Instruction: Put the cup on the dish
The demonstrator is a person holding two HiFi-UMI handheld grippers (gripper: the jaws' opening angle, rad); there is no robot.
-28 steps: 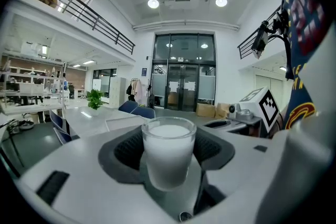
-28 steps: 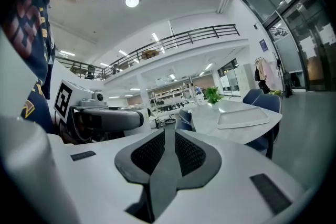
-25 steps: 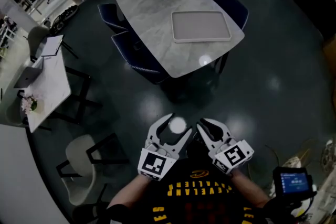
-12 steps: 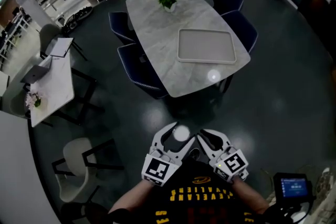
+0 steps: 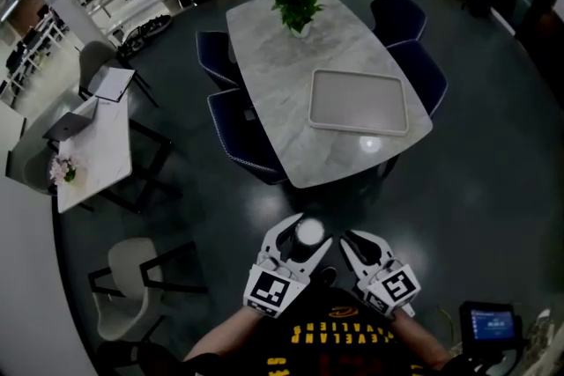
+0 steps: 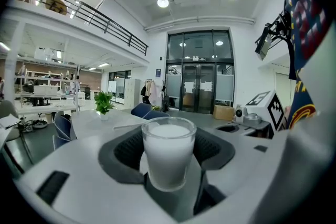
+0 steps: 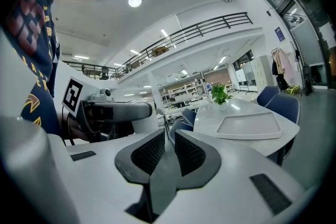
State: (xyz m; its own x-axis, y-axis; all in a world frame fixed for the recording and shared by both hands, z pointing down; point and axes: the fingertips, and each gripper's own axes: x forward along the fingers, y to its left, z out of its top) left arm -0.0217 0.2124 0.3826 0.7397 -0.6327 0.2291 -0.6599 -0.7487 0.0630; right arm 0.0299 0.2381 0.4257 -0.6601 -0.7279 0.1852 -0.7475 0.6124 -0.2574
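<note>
Smooth, clear glass cup (image 6: 168, 152); pale, veined stone-look table (image 5: 273, 48) with a soft sheen; matt off-white, plastic-looking dish (image 5: 358, 101); dark, glossy floor (image 5: 493, 189).

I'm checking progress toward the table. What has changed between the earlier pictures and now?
The person has moved toward the table: it and the tray now sit lower and further right in the head view. Nothing was taken or released. Unchanged: the left gripper stays shut on the cup of white liquid, and the right gripper stays nearly closed and empty.
</note>
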